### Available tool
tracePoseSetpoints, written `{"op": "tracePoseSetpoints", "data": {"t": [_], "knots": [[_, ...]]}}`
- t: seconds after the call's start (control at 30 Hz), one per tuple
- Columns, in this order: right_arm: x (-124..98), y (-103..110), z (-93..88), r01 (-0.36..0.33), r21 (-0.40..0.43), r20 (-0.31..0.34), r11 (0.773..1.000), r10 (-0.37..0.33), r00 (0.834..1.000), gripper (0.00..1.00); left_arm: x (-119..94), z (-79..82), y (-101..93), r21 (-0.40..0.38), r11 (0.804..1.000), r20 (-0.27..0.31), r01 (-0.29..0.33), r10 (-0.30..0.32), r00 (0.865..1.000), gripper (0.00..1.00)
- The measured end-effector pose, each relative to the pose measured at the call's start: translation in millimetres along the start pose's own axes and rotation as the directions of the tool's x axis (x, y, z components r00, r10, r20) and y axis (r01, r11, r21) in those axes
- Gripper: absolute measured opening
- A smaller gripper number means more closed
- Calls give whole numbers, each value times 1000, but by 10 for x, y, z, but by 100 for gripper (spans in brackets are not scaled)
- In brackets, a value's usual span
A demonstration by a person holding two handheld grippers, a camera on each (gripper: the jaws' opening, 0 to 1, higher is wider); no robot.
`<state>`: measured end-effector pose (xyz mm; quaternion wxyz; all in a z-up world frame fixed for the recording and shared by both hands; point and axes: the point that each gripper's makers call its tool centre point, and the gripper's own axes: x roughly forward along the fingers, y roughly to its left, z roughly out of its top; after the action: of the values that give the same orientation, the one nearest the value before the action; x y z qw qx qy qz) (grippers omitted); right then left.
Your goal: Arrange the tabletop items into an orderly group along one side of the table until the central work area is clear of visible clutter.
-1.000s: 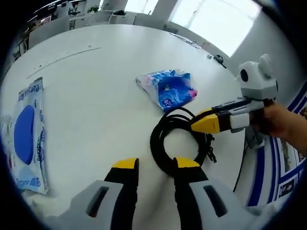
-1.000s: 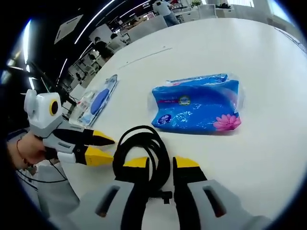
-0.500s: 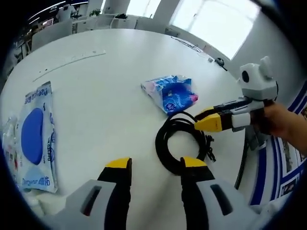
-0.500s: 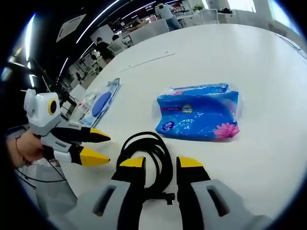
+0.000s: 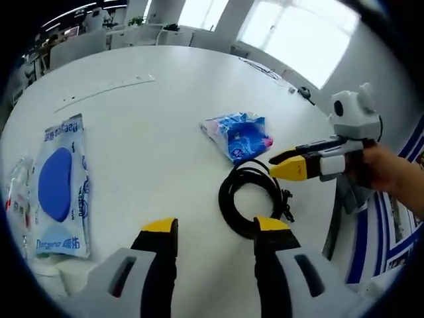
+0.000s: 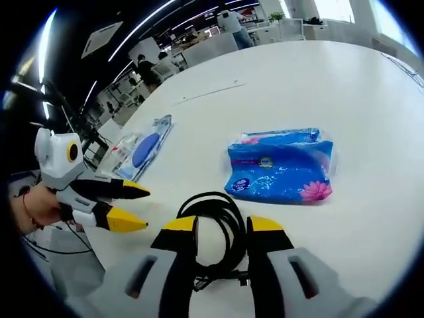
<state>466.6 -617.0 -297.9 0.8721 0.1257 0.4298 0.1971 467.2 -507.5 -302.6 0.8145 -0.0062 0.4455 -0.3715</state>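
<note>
Grippers, left (image 5: 215,228) and right (image 6: 222,226), both released above coiled cable (image 5: 250,199); blue packet (image 6: 281,173) nearby, print unreadable.

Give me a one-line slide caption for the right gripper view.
Open right gripper poised over a coiled black cable, blue tissue pack beyond, open left gripper alongside.

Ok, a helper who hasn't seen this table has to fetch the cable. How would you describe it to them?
On the white round table, look beside the blue tissue pack. The cable lies flat there, wound into a loose ring. It is the one black thing among blue and white packets.
</note>
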Motion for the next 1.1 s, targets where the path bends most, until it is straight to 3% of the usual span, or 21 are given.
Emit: {"op": "tracePoseSetpoints", "data": {"t": [0.53,1.1], "knots": [[35,307,179,-34,-37,36,999,36,999,31,-303,51,147,-16,1000,54,-20,21,998,52],[100,701,241,-76,-47,64,996,79,995,34,-798,68,407,-14,999,100,-28,30,995,56]]}}
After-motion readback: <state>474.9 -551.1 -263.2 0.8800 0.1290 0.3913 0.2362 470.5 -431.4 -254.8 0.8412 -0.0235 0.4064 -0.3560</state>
